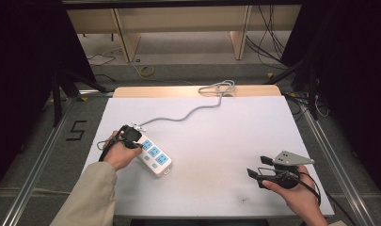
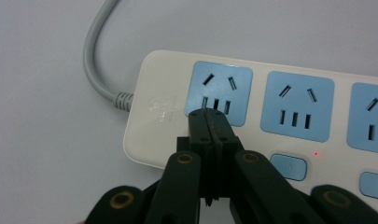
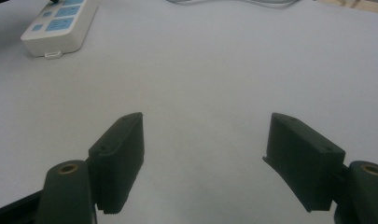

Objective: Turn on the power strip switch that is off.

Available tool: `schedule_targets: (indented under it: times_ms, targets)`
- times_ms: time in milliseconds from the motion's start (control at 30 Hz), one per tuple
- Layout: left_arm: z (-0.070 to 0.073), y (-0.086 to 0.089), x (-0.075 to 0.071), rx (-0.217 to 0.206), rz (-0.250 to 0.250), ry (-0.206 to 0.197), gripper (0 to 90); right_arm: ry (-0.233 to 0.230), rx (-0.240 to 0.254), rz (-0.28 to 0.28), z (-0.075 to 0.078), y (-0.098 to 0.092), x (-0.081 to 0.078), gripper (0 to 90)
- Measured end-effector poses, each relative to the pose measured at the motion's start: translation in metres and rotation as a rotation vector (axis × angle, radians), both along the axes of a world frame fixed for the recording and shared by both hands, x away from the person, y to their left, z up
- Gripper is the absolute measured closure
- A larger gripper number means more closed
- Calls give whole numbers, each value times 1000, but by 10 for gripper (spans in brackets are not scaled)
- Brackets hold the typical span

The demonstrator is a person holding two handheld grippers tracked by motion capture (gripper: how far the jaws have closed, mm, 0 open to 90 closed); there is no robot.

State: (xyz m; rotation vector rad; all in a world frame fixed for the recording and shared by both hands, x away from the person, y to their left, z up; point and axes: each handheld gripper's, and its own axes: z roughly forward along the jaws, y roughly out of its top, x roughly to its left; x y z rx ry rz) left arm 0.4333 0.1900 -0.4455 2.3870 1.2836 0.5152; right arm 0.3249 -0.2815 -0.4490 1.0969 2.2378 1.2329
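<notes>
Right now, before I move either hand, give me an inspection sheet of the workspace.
Surface: white table top, a few faint smudges near the front edge.
Job's things: white power strip with blue sockets, lying flat at the left; a small red light glows by its first switch.
Clutter: nothing seen.
Grippers: left tongs shut, tips at the strip's end socket; right tongs open over bare table, holding nothing.
Cables: strip's grey cord runs to the table's far edge.
Surroundings: wooden furniture and loose floor cables beyond; dark curtains at both sides.

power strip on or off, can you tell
On, it seems: a small red light glows on the power strip beside a switch button.
</notes>
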Motion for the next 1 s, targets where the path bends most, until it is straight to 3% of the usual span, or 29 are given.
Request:
schedule_targets:
  times_ms: [233,267,400,433,500,533,667,1000]
  targets:
    - [0,0,0,-3,8,-1,899,-2,-5,-1,0,0,-1,282]
    - [-1,-1,-1,43,12,0,899,-2,-5,-1,1,0,-1,282]
    - [-3,-1,-2,46,5,-24,900,-4,-3,1,1,0,-1,283]
    - [-4,-6,-4,86,-15,-50,900,-3,-8,3,0,0,0,283]
    - [-4,-5,-3,83,-16,-47,900,4,-11,3,-1,1,1,283]
    - [-3,-1,-2,41,-5,-35,899,3,-13,6,-1,1,1,283]
    - [-3,3,-2,9,-2,-34,899,-3,-11,4,0,0,0,282]
    - [-3,2,-2,11,-15,-51,897,-4,-8,2,0,0,0,282]
